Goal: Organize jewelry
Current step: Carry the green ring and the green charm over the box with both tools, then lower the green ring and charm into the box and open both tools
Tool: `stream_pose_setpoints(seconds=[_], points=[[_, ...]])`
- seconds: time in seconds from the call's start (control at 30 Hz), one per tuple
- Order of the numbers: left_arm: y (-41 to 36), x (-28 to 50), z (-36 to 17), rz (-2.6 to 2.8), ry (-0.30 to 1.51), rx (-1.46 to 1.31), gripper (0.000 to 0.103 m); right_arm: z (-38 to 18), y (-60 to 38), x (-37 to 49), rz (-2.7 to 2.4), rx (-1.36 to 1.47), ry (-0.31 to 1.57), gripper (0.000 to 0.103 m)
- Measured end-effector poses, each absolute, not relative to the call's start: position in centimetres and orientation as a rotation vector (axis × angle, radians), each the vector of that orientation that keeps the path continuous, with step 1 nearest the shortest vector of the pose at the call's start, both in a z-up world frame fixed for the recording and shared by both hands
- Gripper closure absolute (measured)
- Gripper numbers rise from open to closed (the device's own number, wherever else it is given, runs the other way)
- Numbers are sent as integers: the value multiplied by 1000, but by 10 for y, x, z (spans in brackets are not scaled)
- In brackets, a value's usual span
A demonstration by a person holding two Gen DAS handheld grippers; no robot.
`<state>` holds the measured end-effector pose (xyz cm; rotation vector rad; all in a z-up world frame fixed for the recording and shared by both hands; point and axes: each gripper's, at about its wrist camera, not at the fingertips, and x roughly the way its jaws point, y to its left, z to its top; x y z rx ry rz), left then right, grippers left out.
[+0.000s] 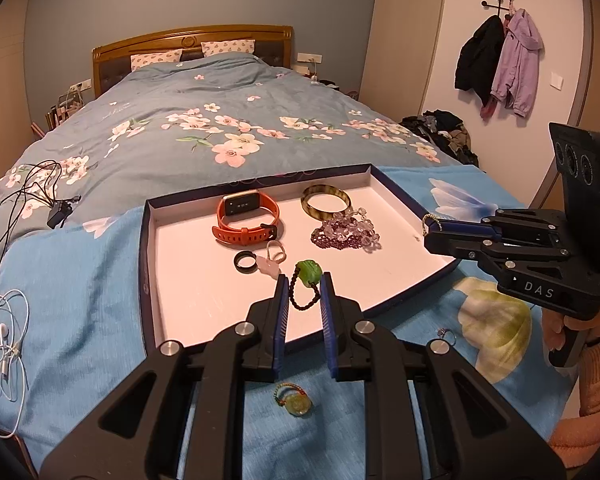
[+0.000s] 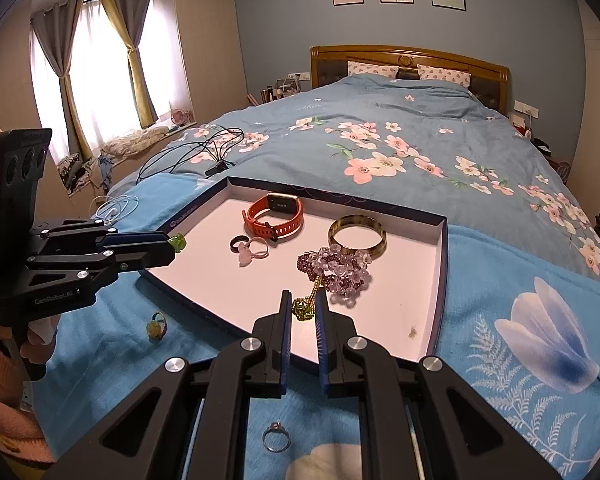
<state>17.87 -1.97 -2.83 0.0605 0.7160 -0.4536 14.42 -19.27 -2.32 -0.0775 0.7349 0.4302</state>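
Observation:
A shallow dark-rimmed tray (image 1: 204,280) (image 2: 400,280) lies on the blue blanket. It holds an orange watch (image 1: 248,216), a horn-coloured bangle (image 1: 326,202), purple bead bracelets (image 1: 346,234), a black ring (image 1: 245,261) and a pink ring (image 1: 274,258). Over the tray's near edge, my left gripper (image 1: 304,282) is shut on a green pendant (image 1: 309,274) strung on a dark bead cord. My right gripper (image 2: 303,298) is shut on a gold chain with a green bead ball (image 2: 302,309), just in front of the purple beads (image 2: 336,268). Each gripper shows side-on in the other view.
On the blanket near me lie a ring with a yellow-green stone (image 1: 294,400) (image 2: 156,326) and a silver ring (image 2: 276,436). White earphones (image 1: 4,340) and black cables (image 1: 40,192) lie to the left. An orange-sleeved hand (image 1: 592,360) holds the right gripper.

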Motion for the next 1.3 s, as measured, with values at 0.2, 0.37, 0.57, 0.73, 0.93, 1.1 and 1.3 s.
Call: stream_pose_setpoints(seconds=[0.2,0.37,0.57,0.73,0.93,1.1,1.3], points=[[-19,191,-32,-446,726,57,87,-26,-190,151,428,-83,744,93],[-20,197,-35,-445,738,55,87,-28,-189,156,424,-86,749,93],[-22,201,-40,-443,747,52,87,-31,-189,164,420,-85,760,93],[-23,205,-43,-440,755,53,87,-36,-188,169,417,-84,772,93],[-23,212,-47,-439,770,46,87,-39,-187,174,417,-90,784,93],[-24,217,-50,-440,780,39,87,-41,-186,178,414,-92,788,93],[-25,220,-52,-441,786,38,87,-45,-184,183,413,-103,798,93]])
